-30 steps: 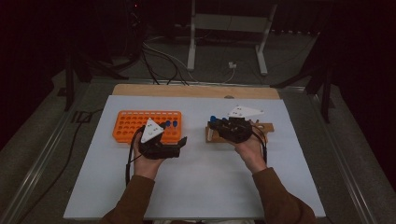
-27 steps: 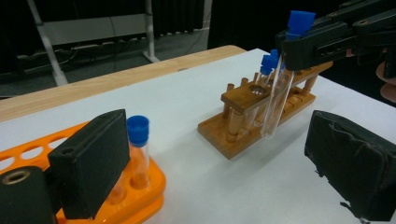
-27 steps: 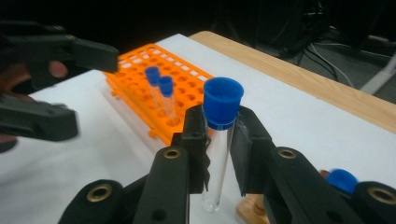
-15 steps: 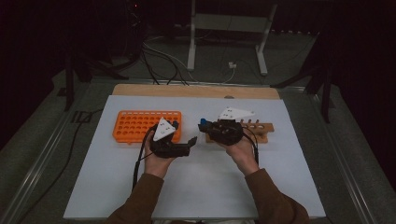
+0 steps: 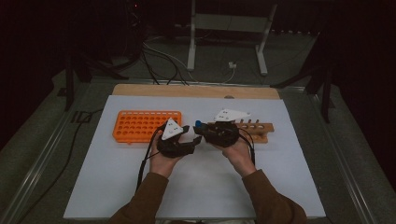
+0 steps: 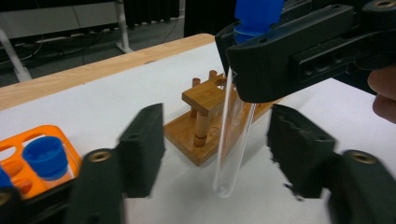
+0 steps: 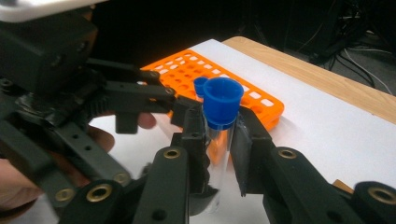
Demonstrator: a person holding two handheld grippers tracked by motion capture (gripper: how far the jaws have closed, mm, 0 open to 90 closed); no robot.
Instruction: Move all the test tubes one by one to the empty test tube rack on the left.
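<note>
- High view: the left gripper [image 5: 192, 138] and the right gripper [image 5: 200, 132] meet nose to nose over the white table sheet [image 5: 116, 186], between the orange rack [image 5: 140, 126] on the left and the wooden rack [image 5: 259, 132] on the right. A blue cap [image 5: 198, 124] shows just where the two tips meet.
- Left gripper view: the left gripper's [image 6: 215, 154] jaws stand wide apart, one on each side of a clear test tube [image 6: 231, 149] and touching nothing. The tube hangs nearly upright above the sheet, clamped just under its blue cap by the right gripper [image 6: 247, 74]. The wooden rack [image 6: 205, 119] sits behind it; a blue-capped tube [image 6: 45, 157] stands in the orange rack at lower left.
- Right gripper view: the right gripper's [image 7: 218, 140] jaws are closed on the test tube [image 7: 217, 154], the cap just above them. The left gripper [image 7: 144, 100] reaches in from the left, the orange rack [image 7: 243, 95] lying behind.
</note>
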